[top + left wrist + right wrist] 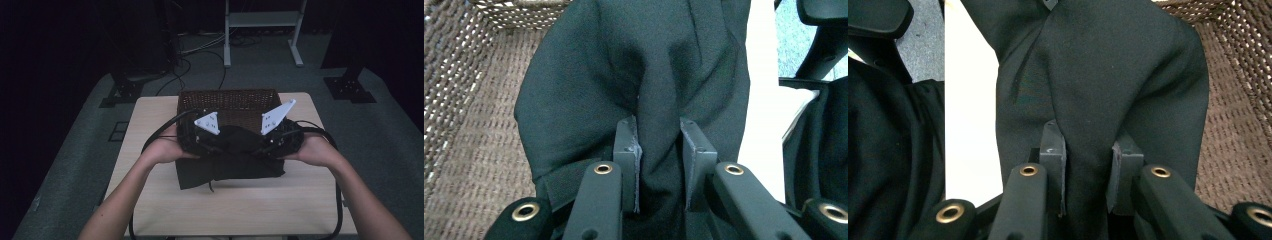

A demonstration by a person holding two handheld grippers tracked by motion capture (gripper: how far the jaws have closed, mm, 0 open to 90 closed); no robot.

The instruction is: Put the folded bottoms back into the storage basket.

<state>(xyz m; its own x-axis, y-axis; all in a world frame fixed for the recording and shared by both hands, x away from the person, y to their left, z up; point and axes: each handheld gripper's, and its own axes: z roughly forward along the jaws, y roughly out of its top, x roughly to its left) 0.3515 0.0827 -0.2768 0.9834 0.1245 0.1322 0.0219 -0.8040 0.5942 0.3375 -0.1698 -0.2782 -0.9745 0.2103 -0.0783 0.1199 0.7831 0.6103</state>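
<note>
A black cloth point(235, 160) hangs between both grippers above the front of a brown wicker basket point(227, 102); its lower part rests folded on the wooden table. My left gripper point(212, 145) pinches a bunched fold of the black cloth point(634, 80), jaws shut on it, with one pad point(626, 145) pressed into the fabric. My right gripper point(265, 146) likewise grips a fold of the cloth point(1108, 75), a pad point(1054, 147) tight against it. The two grippers face each other a short way apart. The basket's woven floor point(479, 145) lies behind the left hold, and its weave point(1233, 135) behind the right.
The pale wooden table point(150, 125) has bare room left, right and in front of the cloth. Cables trail from each gripper along the forearms. Beyond the table stand a white metal frame point(262, 30) and black stand bases point(350, 90) on grey floor.
</note>
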